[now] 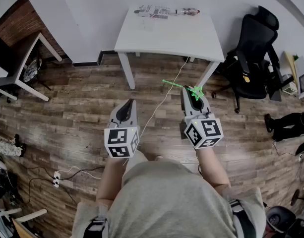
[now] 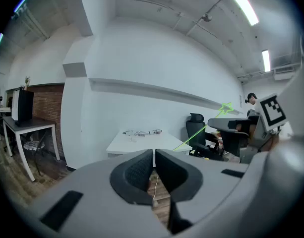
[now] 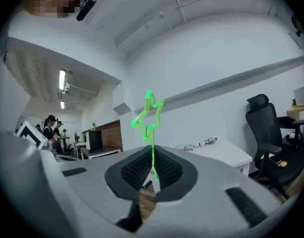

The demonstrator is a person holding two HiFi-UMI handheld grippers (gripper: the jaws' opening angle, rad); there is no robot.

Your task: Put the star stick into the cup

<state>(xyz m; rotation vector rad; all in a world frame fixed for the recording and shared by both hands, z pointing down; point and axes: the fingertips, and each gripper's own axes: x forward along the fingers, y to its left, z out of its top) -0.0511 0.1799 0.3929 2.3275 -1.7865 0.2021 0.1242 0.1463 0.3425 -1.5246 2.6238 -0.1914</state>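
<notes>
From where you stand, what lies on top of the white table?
A row of small things lies along the far edge of the white table, too small to name. The rest of its top looks bare; nothing covers it.

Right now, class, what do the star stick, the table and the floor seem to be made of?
The star stick: likely plastic, glossy translucent green. The table: probably painted or laminated board, matte white. The floor: wood-look planks, grain and seams; real wood or laminate unclear.
</notes>
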